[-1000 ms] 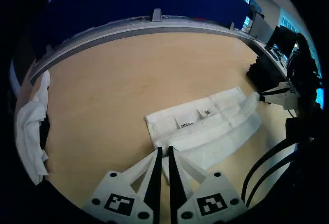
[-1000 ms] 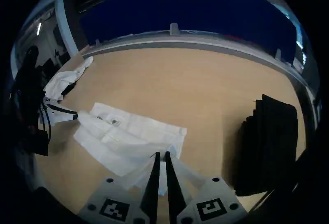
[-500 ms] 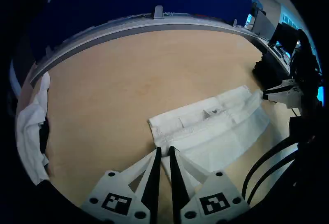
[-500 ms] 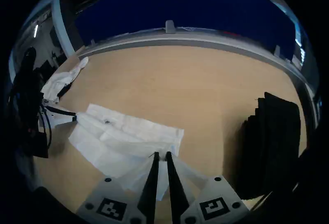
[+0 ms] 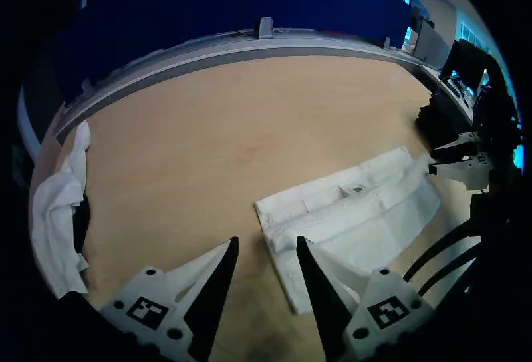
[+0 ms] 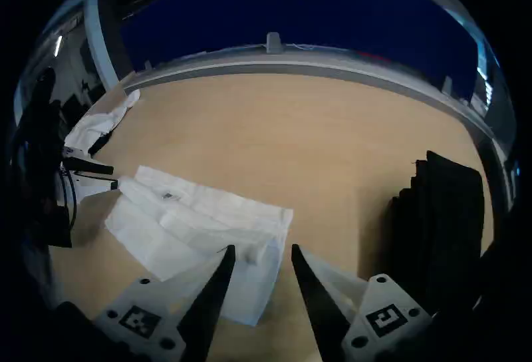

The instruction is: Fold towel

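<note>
Gaping wide and empty, the left tool (image 5: pixel 266 242) sits at one end of the white towel (image 5: pixel 359 222), folded flat on the bench (image 5: pixel 199 142); the right tool (image 6: pixel 262 250) stands equally wide and empty at the other end. Whether either touches it I cannot tell. Two tools; across the bench, one crumpled white cloth (image 5: pixel 56 222), one towel, one black stack (image 6: pixel 439 229).

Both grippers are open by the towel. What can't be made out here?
- Left gripper view: the near corner of the towel sits behind a finger of the left gripper.
- Left gripper view: the tag on it is too small to make out.
- Right gripper view: the towel's near edge runs behind fingers of the right gripper.
- Right gripper view: the black stack is too dark to identify.
</note>
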Available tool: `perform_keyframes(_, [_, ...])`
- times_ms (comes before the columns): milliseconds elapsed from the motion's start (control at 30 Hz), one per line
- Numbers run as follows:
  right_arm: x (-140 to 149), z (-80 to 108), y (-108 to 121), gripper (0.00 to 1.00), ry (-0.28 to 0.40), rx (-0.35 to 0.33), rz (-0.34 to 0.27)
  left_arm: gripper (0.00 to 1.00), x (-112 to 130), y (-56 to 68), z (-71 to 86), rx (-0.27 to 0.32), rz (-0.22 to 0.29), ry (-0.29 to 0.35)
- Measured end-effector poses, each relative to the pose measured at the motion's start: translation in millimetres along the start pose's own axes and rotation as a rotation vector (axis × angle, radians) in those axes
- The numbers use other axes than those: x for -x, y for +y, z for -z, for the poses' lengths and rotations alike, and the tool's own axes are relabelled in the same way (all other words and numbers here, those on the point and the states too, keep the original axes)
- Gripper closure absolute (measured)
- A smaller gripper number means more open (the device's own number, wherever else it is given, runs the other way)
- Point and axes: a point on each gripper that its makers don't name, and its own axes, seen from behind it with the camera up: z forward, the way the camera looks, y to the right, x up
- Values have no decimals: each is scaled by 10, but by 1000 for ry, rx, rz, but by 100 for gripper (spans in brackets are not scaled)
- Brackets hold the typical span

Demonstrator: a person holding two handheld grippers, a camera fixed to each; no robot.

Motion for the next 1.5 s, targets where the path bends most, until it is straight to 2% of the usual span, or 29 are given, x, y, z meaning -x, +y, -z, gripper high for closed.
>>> perform_keyframes(233, [-33,-28,55,15,14,27,10,25,32,-39,32,-16,-6,4])
perform_keyframes(433, [-49,-5,48,13,19,24,26,20,48,-44,49,-15,6,7])
perform_keyframes(500, [-46,-3,42,5,20,22,31,19,45,-52,52,-16,11,9])
perform_keyframes(567, [-31,3,32,0,21,19,37,11,40,-62,60,-19,13,13])
perform_keyframes(900, [126,60,-38,0,7,6,59,9,65,-98,211,-31,45,29])
perform_keyframes(1300, [373,135,-101,0,-21,-6,54,9,321,-142,424,-47,124,24])
perform_keyframes(1500, [388,150,-125,0,-23,-7,52,9,407,-162,451,-53,134,20])
